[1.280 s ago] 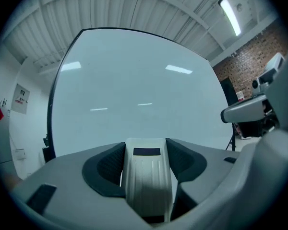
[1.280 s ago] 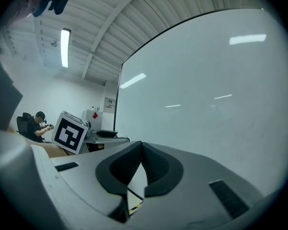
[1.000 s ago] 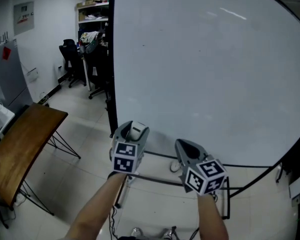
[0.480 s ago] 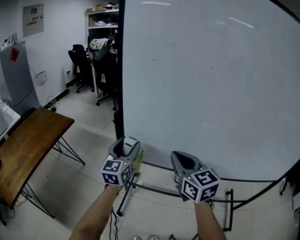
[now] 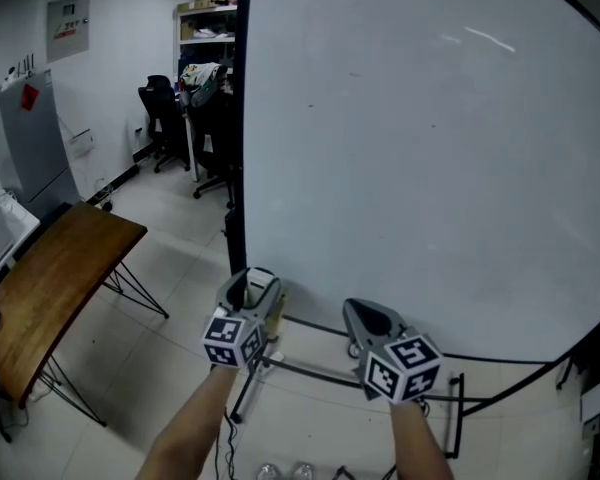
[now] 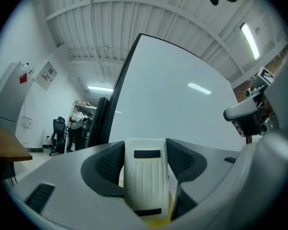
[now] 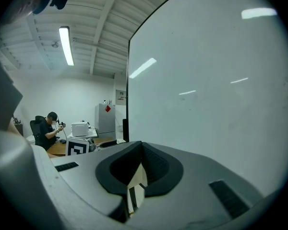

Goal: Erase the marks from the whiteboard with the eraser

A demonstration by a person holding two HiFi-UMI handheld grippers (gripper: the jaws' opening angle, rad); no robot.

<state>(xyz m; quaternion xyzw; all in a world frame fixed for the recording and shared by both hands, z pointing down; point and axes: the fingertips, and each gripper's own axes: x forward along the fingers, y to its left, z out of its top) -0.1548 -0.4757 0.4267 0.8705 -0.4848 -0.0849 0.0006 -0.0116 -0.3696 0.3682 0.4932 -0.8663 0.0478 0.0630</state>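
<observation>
Between the jaws of your left hand-held gripper [image 6: 145, 146] sits the white eraser [image 6: 145, 186], clamped by both pads, low near the whiteboard's [image 5: 430, 148] bottom-left corner. Your right hand-held gripper [image 7: 140, 152], just beside it, has its jaws together on nothing. A few faint specks on the board may be leftover marks. Off to your left stands a wooden worktop [image 5: 55, 283].
</observation>
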